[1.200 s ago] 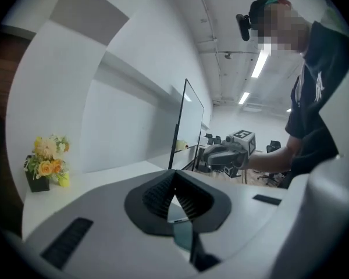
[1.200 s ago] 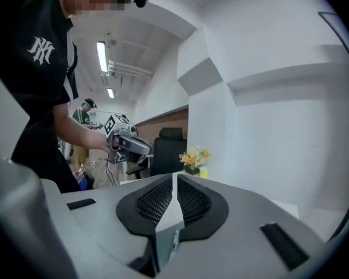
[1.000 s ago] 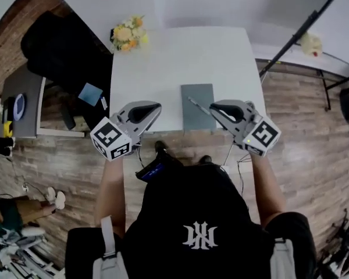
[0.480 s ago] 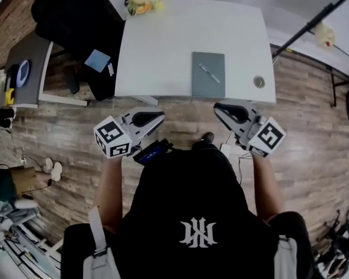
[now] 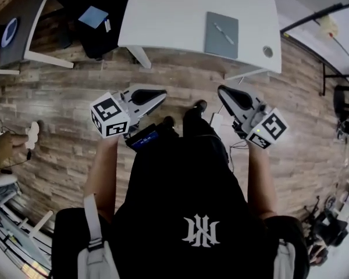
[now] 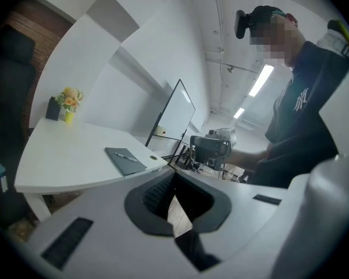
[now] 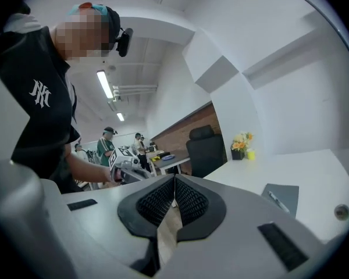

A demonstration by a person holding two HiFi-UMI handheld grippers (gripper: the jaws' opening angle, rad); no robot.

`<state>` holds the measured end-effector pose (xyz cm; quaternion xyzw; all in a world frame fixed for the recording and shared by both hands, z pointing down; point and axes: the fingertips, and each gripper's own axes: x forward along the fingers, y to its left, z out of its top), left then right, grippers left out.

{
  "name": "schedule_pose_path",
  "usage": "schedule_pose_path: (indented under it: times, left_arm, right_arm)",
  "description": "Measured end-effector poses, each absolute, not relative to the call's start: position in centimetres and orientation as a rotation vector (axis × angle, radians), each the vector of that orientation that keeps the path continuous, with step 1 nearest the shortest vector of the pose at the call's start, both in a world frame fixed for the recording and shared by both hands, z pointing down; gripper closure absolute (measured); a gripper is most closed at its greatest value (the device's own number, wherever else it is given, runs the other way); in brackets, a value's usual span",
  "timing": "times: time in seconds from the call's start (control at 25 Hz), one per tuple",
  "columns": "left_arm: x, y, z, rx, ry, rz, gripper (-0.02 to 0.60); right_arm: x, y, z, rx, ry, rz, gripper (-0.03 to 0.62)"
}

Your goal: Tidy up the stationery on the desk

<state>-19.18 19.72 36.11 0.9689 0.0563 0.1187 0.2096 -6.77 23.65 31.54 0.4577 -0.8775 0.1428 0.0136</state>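
Observation:
A grey notebook (image 5: 221, 35) with a pen (image 5: 224, 34) lying on it rests near the front right of the white desk (image 5: 174, 16). Both grippers hang over the wooden floor, well short of the desk. The left gripper (image 5: 162, 93) is shut and holds nothing; its own view shows the closed tips (image 6: 174, 178) with the notebook (image 6: 126, 160) far ahead. The right gripper (image 5: 221, 90) is also shut and bare (image 7: 175, 185). From it, the notebook (image 7: 281, 197) and pen (image 7: 274, 199) appear at the lower right.
A round grommet (image 5: 268, 51) sits in the desk's right corner. Flowers (image 6: 68, 100) stand at the desk's far end. A black chair (image 5: 96, 39) with a blue pad (image 5: 93, 16) and a grey side table (image 5: 17, 22) are at left. People stand in the background (image 7: 107, 144).
The person has backed away from the desk: the desk slid to the top of the head view, and both grippers, earlier at its front edge, are now over the floor.

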Motion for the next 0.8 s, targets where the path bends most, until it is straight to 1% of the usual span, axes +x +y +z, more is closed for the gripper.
schedule_pose_path:
  times: [0.16,0.36,0.8]
  left_arm:
    - [-20.6,20.7,36.0,2.706,0.146,0.320,0.578]
    - [-21.7,21.1,34.5,2.745,0.159,0.320,0.578]
    - [-19.8,21.5,33.9,2.783,0.252,0.334,0.578]
  right_arm:
    - [-8.1,26.0,33.1,1.432,-2.744,0.495,0.557]
    - [-10.0,26.6,32.2,1.423,-2.767,0.435,0.557]
    - [-9.4,26.6,29.7,1.449,-2.745,0.320,0.556]
